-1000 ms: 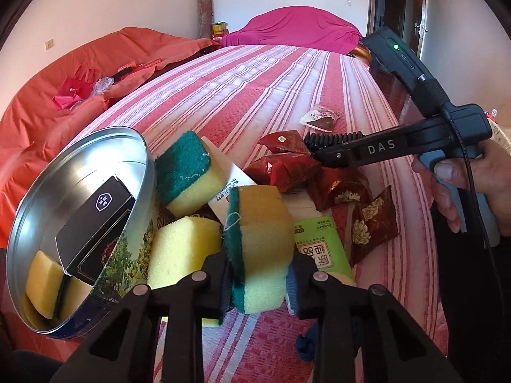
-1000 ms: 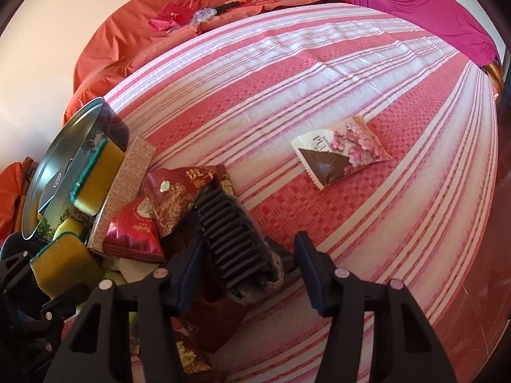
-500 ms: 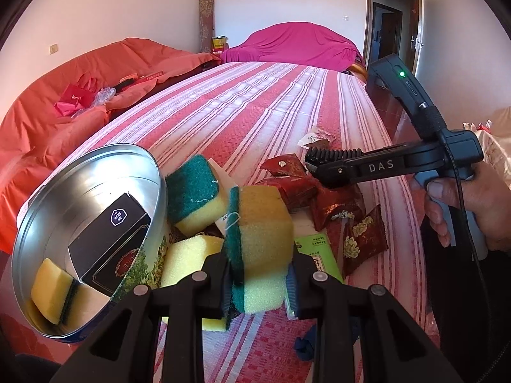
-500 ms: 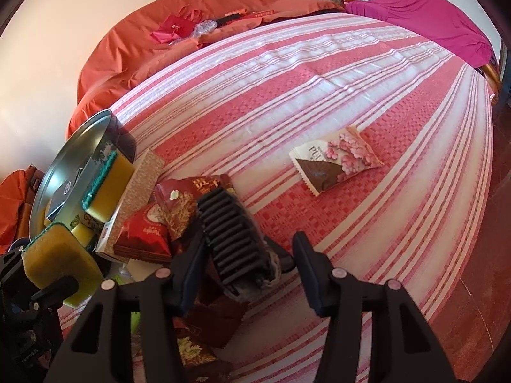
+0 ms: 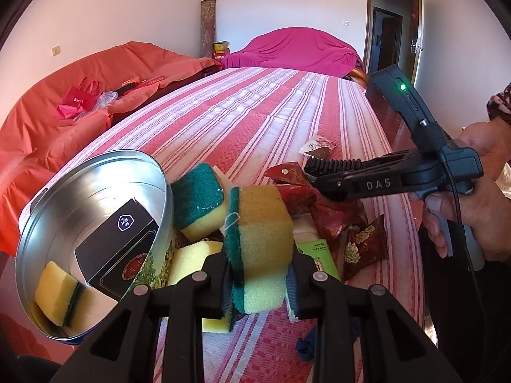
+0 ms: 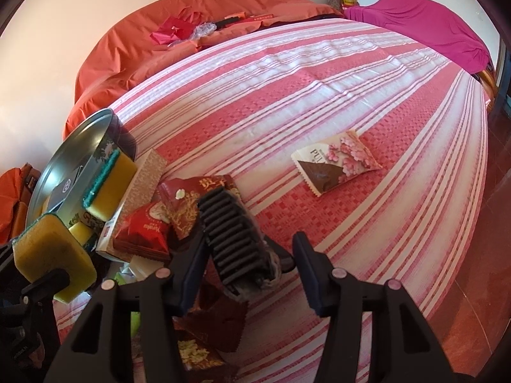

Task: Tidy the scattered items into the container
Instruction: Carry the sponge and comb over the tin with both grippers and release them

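Note:
My left gripper [image 5: 258, 274] is shut on a yellow sponge with a green scrub side [image 5: 262, 223], held just above the pile; it also shows at the left in the right wrist view [image 6: 48, 249]. The round metal tin [image 5: 80, 198] lies tipped to the left, with a black box [image 5: 118, 242] and a sponge [image 5: 57, 296] inside. My right gripper [image 6: 246, 255] is shut on a black ribbed item [image 6: 233, 236] above the red snack packets [image 6: 143, 233]. A person's hand [image 5: 472, 217] holds that gripper [image 5: 314, 175].
Two more sponges [image 5: 198, 201] lean against the tin beside a patterned box [image 6: 140, 191] and a green packet [image 5: 316, 252]. A chocolate packet [image 6: 335, 166] lies alone on the striped cloth [image 6: 319, 89]. Orange and magenta covered furniture stand behind. The floor drops off at right.
The left wrist view has tilted up a little, so the tin and pile sit lower in it. The right gripper and its black item have hardly moved.

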{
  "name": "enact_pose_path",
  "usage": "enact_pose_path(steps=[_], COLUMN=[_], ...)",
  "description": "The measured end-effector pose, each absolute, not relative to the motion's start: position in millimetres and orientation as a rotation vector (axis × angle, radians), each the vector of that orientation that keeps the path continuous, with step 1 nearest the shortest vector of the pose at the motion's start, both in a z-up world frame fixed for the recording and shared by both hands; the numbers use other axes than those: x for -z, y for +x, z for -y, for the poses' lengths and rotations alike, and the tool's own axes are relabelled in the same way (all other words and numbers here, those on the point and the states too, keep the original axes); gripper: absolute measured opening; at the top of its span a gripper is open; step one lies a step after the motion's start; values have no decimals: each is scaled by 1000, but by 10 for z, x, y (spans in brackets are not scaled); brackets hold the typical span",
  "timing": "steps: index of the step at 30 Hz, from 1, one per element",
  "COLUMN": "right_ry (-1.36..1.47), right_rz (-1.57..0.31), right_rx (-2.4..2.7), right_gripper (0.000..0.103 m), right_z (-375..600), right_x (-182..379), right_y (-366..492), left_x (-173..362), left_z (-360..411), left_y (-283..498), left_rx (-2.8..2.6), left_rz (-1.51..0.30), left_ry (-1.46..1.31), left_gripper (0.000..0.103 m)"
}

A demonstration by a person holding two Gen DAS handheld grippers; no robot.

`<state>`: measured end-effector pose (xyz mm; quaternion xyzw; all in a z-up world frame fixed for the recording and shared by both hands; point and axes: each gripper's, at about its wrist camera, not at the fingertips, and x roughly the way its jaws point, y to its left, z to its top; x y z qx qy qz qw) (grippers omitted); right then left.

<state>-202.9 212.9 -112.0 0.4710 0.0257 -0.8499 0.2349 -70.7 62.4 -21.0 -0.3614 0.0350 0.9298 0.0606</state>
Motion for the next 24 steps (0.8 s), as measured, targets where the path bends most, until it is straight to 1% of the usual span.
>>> enact_pose_path(steps=[2,5,15,24], right_ry=[1266,1225,1165,1086], right_rz=[-159,-226,-134,-159], right_rx=[2343,2364,2400,2406], right_gripper=[54,54,54,54], right_z=[-2029,-1965,-2035,-1893], right_x=[1100,1062,835,661], right_y=[-1960,-1892,-1744,-1628], left_x=[201,176,103,-28], left_z=[-616,-598,-519,-276], left_y=[-707,-700,-691,-687], left_rx=[-2817,-2824,-2848,-2913], left_rz=[-99,-90,-49,43], left_ry=[-1091,-1077,-1040,-998], left_gripper=[30,30,30,30])
